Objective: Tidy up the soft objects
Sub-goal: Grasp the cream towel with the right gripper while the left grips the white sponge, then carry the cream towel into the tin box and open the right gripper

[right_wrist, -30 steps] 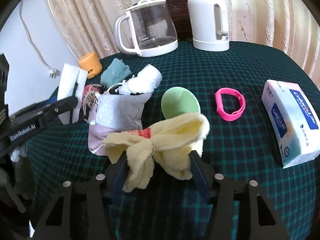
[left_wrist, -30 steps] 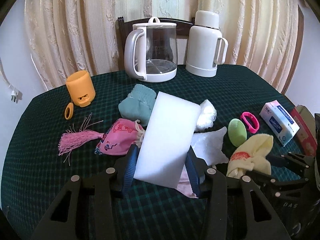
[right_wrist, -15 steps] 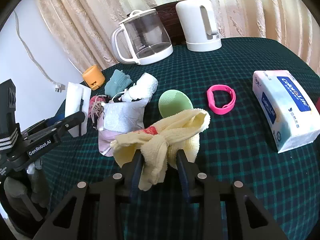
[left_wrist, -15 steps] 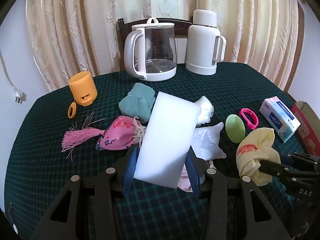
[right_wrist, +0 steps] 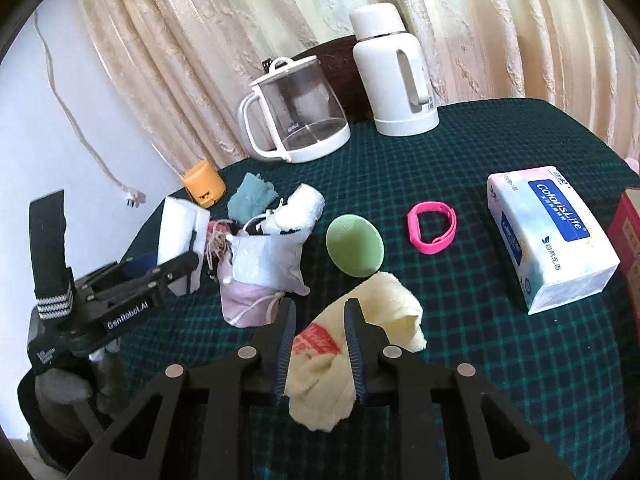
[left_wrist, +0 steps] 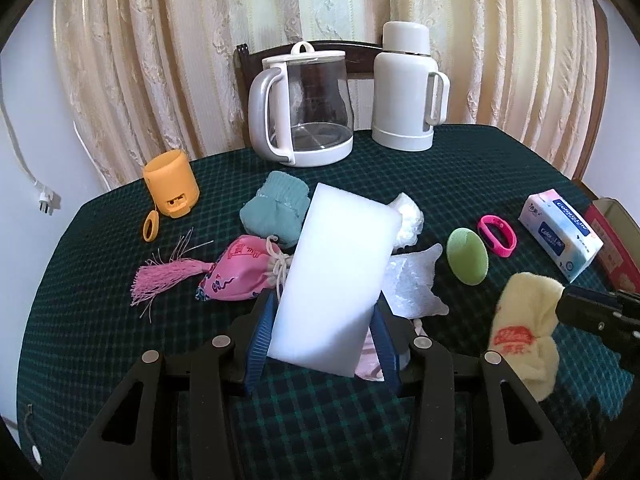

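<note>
Soft things are split between both hands and the worktop (left_wrist: 460,152). From the left wrist, the left gripper (left_wrist: 322,330) has its blue fingers (left_wrist: 260,334) clamped on a white sponge block (left_wrist: 340,276), held tilted above a pink drawstring pouch (left_wrist: 240,268), a teal sock (left_wrist: 278,210) and a crinkled plastic bag (left_wrist: 412,284). At the right edge the yellow towel (left_wrist: 524,320) now hangs clear of the cloth, where a second ago it lay low beside the green silicone pad (left_wrist: 468,256); I'd judge both pieces are ready to be carried off.

From the right wrist, the right gripper (right_wrist: 320,344) is pinched tight on that towel's middle, its fingers having closed in from a wide stance. Only this view shows the grip itself, plus the whole tissue pack (right_wrist: 552,236) and pink wristband (right_wrist: 432,230). The pink tassel (left_wrist: 168,280) shows only on the left.
</note>
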Demonstrator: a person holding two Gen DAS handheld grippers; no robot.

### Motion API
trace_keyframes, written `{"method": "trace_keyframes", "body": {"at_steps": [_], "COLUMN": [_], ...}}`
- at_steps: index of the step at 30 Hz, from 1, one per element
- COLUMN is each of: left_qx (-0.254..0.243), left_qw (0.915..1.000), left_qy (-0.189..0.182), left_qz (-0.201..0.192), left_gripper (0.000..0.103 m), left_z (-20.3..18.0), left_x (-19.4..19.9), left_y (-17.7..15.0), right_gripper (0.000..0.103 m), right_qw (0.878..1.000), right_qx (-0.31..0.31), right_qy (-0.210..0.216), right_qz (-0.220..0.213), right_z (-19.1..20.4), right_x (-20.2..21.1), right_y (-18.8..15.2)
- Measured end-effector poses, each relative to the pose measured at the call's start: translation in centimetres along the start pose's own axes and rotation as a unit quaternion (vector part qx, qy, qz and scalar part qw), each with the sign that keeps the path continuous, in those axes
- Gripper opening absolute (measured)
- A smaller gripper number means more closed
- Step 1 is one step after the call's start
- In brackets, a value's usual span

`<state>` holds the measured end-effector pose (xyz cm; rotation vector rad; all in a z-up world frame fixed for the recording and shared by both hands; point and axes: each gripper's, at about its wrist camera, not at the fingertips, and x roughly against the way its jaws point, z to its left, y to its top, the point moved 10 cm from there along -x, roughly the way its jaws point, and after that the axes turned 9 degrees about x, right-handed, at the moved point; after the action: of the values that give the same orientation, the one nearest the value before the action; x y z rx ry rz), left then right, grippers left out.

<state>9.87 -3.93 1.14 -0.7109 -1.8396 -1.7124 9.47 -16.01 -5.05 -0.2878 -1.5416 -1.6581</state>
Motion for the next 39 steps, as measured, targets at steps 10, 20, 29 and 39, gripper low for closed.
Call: {"method": "trace_keyframes", "body": {"at_steps": [10, 20, 29, 39], "left_qx": [0.000, 0.006, 0.016, 0.001], "left_qw": [1.0000, 1.0000, 0.9998, 1.0000], "left_qy": [0.001, 0.001, 0.005, 0.000], "left_qz": [-0.004, 0.003, 0.011, 0.003], "left_gripper": [0.048, 0.048, 0.048, 0.048], "left_z": [-0.6, -0.2, 0.5, -1.4], "left_x": [0.3, -0.2, -0.9, 0.1], "left_y": [-0.2, -0.6, -0.8, -0.5], "right_gripper": [0.090, 0.092, 0.043, 0.035], "right_qw": [0.997, 0.995, 0.996, 0.995], "right_qx": [-0.070, -0.061, -0.040, -0.076], "right_qy": [-0.022, -0.026, -0.063, -0.063], "right_qz": [0.038, 0.076, 0.056, -0.032], "right_z": [-2.7, -1.0, -1.6, -3.5], "right_x": [-1.3, -5.7, -5.5, 1.1], "right_y": [-2.7, -2.4, -2.1, -0.2]}}
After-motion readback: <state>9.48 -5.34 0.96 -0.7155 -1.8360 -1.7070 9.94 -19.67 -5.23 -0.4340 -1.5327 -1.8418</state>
